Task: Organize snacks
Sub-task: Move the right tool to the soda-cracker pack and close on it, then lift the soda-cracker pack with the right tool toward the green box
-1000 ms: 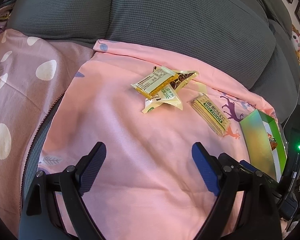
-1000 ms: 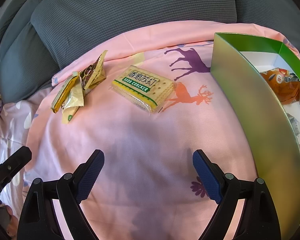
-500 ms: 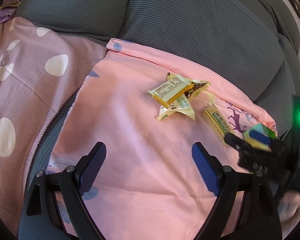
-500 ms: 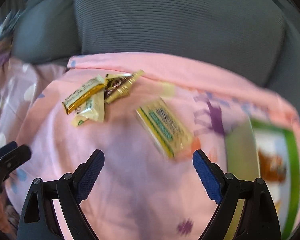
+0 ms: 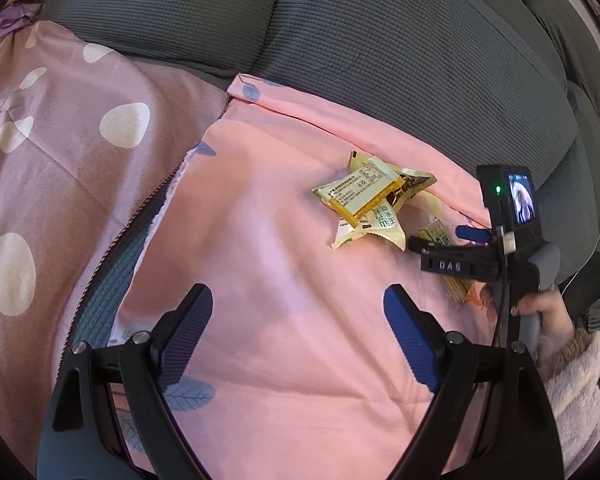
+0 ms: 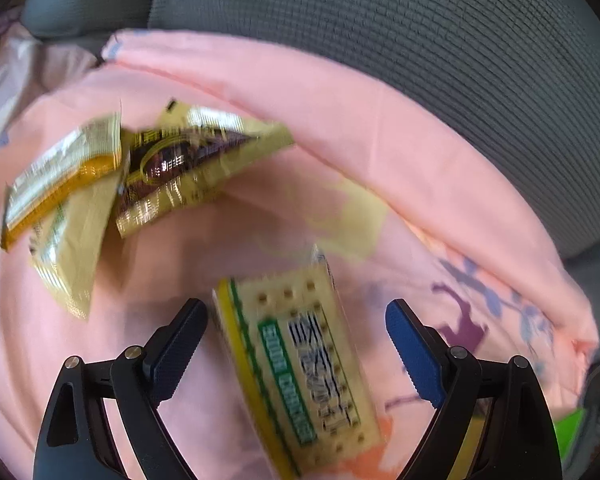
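Pick-up step: your right gripper (image 6: 296, 344) straddles the cracker pack (image 6: 300, 364), jaws wide, not gripping. Left gripper (image 5: 300, 332) open, empty. Next: lower, then close squarely.

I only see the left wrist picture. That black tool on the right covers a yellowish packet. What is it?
Observer: A cracker pack with a green label, lying on the pink sheet.
Operator: Is that tool squeezing it?
Observer: No. The right tool is open, its fingers either side of the pack.
Operator: Anything beyond it?
Observer: The edge of a green box shows at the lower right.
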The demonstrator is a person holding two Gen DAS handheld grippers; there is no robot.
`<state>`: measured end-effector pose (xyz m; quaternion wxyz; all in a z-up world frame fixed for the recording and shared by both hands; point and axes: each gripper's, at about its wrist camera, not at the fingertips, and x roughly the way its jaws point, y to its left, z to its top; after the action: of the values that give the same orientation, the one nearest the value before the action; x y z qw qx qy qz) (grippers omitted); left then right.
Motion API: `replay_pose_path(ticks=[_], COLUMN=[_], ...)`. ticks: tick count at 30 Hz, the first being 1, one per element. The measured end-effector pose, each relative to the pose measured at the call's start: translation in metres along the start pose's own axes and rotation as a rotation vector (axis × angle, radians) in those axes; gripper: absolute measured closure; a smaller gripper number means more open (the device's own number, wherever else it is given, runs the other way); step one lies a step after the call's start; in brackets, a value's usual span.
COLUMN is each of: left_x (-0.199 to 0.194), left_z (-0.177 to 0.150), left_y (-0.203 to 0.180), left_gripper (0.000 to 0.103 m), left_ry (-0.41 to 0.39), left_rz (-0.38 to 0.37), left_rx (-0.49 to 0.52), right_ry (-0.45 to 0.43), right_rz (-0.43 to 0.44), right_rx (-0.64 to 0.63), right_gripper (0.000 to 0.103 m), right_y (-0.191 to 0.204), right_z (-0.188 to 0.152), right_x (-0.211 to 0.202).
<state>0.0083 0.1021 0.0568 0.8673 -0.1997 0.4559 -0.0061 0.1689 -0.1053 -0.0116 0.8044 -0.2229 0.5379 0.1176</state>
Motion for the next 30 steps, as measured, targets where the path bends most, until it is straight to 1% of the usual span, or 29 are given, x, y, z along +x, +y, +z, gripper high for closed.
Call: replay_pose_path(ticks=[4, 5, 7, 8, 9, 11, 12, 14, 17, 19, 22, 23, 26, 30], left_x=[0.001, 0.001, 0.003, 0.003, 0.003, 0.004, 0.004, 0.004, 0.004, 0.004, 0.005, 0.005, 0.006, 0.007], left_z=[0.0, 0.0, 0.001, 0.001, 0.001, 0.001, 0.001, 0.001, 0.001, 0.001, 0.001, 0.001, 0.0, -0.002], left_y=[-0.001, 0.0, 0.0, 0.0, 0.001, 0.001, 0.001, 0.001, 0.002, 0.002, 0.003, 0.003, 0.003, 0.003], left_gripper=[0.015, 0.015, 0.015, 0.015, 0.015, 0.015, 0.015, 0.015, 0.015, 0.015, 0.015, 0.015, 0.015, 0.015], left_ry=[0.003, 0.004, 0.007, 0.009, 0.01, 0.01, 0.01, 0.011, 0.013, 0.014, 0.018, 0.018, 0.022, 0.027], left_rz=[0.003, 0.003, 0.004, 0.005, 0.005, 0.005, 0.005, 0.005, 0.005, 0.007, 0.01, 0.011, 0.018, 0.025], left_rx=[0.007, 0.005, -0.001, -0.002, -0.002, -0.001, -0.001, -0.003, -0.005, -0.009, -0.011, -0.012, -0.015, -0.015], right_ry=[0.025, 0.017, 0.005, -0.002, -0.007, 0.0, 0.004, 0.008, 0.051, 0.045, 0.023, 0.02, 0.036, 0.06], right_rz=[0.112, 0.131, 0.126, 0.13, 0.136, 0.121, 0.117, 0.113, 0.126, 0.182, 0.228, 0.25, 0.303, 0.284], right_rx=[0.098, 0.121, 0.12, 0.122, 0.124, 0.121, 0.118, 0.11, 0.184, 0.21, 0.218, 0.239, 0.297, 0.349], right_gripper=[0.013, 0.013, 0.015, 0.022, 0.034, 0.042, 0.044, 0.044, 0.044, 0.044, 0.045, 0.045, 0.045, 0.045], right_y=[-0.019, -0.022, -0.021, -0.019, -0.016, -0.007, -0.004, 0.008, 0.01, 0.017, 0.036, 0.041, 0.049, 0.062], right_z=[0.002, 0.001, -0.001, -0.003, -0.006, -0.008, -0.009, -0.014, -0.024, -0.035, -0.053, -0.061, -0.076, -0.093], right_x=[0.01, 0.01, 0.008, 0.006, 0.003, -0.005, -0.007, -0.014, -0.019, -0.03, -0.054, -0.062, -0.07, -0.069])
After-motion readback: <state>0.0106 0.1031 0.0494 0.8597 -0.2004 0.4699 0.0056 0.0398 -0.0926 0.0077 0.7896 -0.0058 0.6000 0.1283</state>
